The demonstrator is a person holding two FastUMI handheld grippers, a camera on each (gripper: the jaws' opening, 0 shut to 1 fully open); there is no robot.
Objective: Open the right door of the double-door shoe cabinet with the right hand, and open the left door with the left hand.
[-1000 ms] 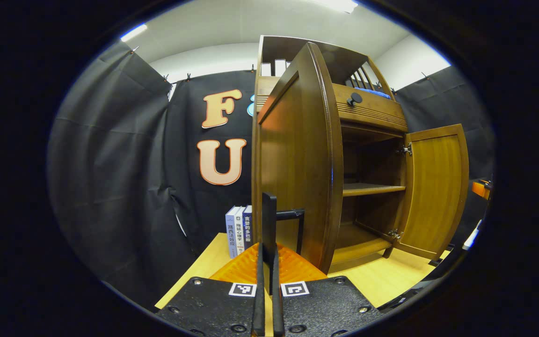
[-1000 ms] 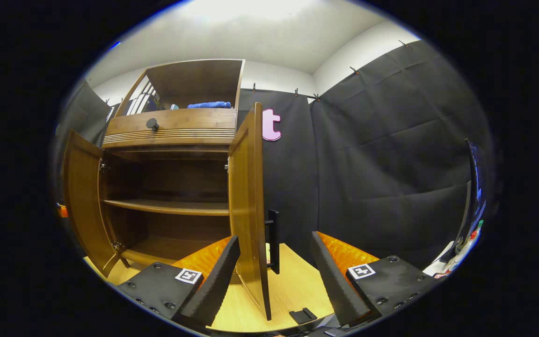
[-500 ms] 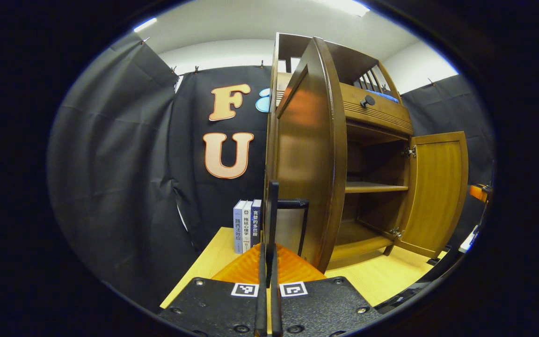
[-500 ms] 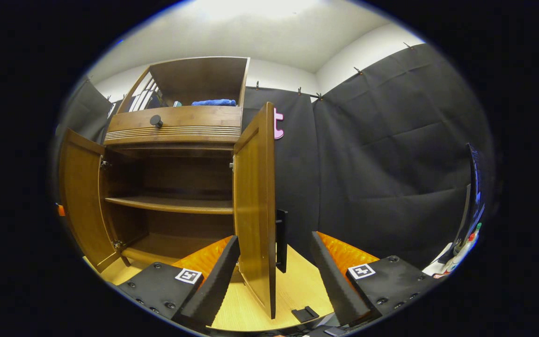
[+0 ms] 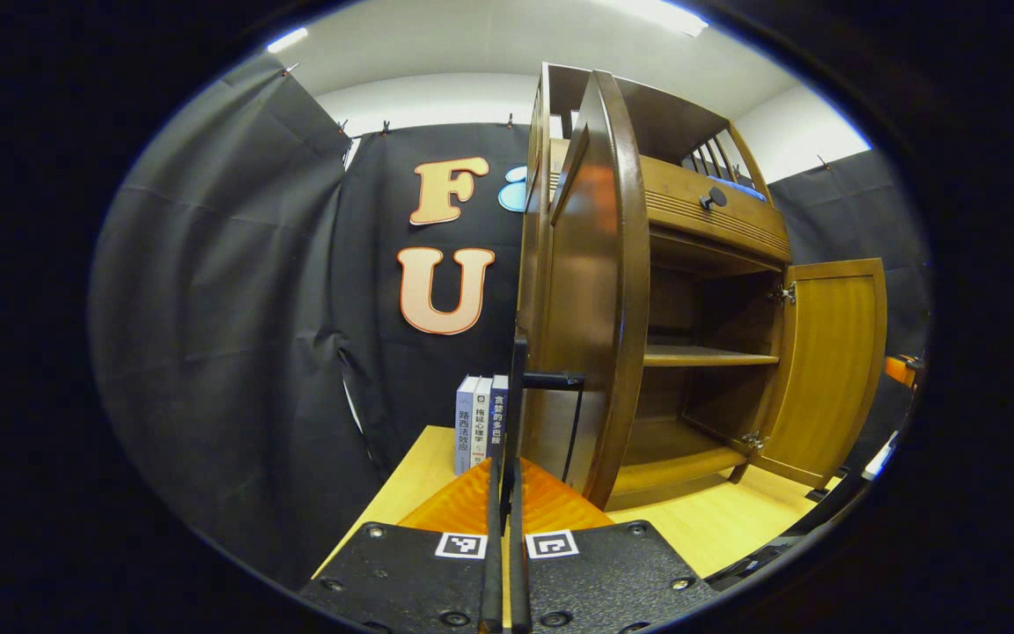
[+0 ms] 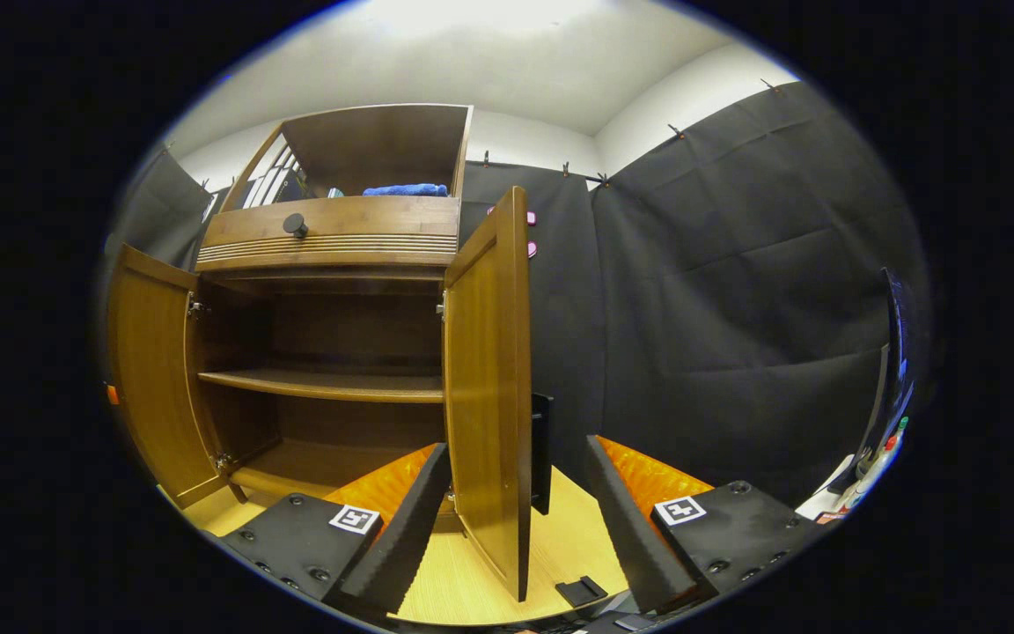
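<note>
Black cloth walls, pale wood table (image 6: 472, 581). On it we list one shoe cabinet (image 6: 331, 233): both doors swung wide, shelves bare. Left gripper (image 5: 505, 493) we log as clamped on the left door (image 5: 591, 291) handle (image 5: 518, 396). Right gripper (image 6: 516, 519) gapes wide, its fingers straddling the right door (image 6: 489, 387) edge without touching.

My left gripper view looks up from low on the counter (image 5: 718, 528), close along the left door (image 5: 595, 291). My right gripper view faces the right door (image 6: 494, 396) edge-on. Both share the shoe cabinet (image 6: 331, 238) interior.
</note>
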